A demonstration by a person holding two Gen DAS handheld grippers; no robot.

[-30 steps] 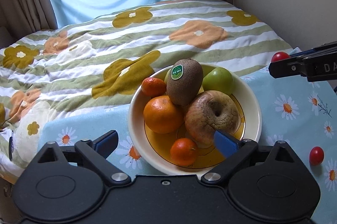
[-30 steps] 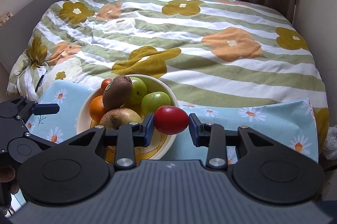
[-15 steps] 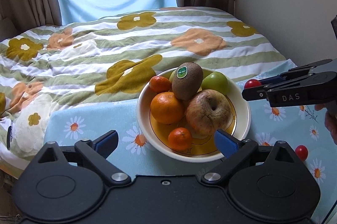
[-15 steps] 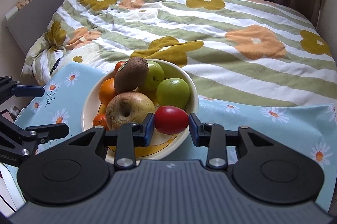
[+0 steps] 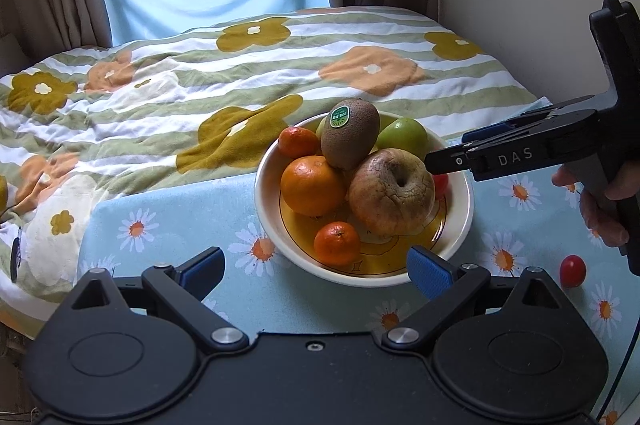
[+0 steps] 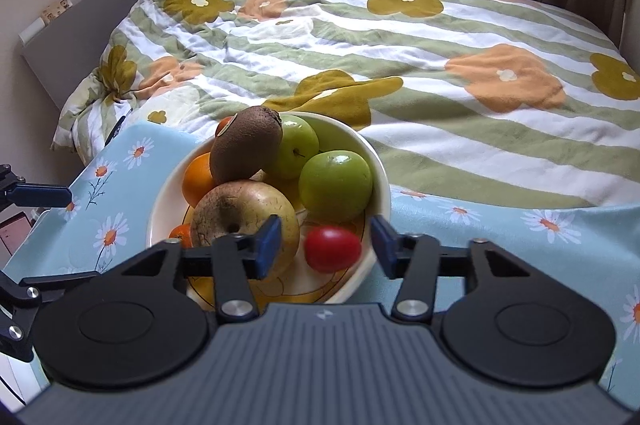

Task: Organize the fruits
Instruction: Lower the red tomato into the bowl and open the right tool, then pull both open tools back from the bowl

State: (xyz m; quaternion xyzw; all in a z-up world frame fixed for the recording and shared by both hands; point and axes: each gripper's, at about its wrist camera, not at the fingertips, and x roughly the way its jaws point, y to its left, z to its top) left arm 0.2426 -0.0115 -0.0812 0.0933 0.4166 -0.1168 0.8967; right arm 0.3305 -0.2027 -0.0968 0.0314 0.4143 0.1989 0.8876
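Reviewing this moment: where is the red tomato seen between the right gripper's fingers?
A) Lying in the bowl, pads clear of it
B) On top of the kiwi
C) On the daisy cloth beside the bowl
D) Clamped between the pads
A: the red tomato lies in the bowl, and the right gripper, whose jaws have just been opening, stands with both pads clear of it.

Red tomato; cream bowl; daisy-print blue cloth.

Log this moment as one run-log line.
step: tomato release | right gripper: jaws just opened, red tomato lies free in bowl | left gripper: open, empty | second tomato: on tablecloth
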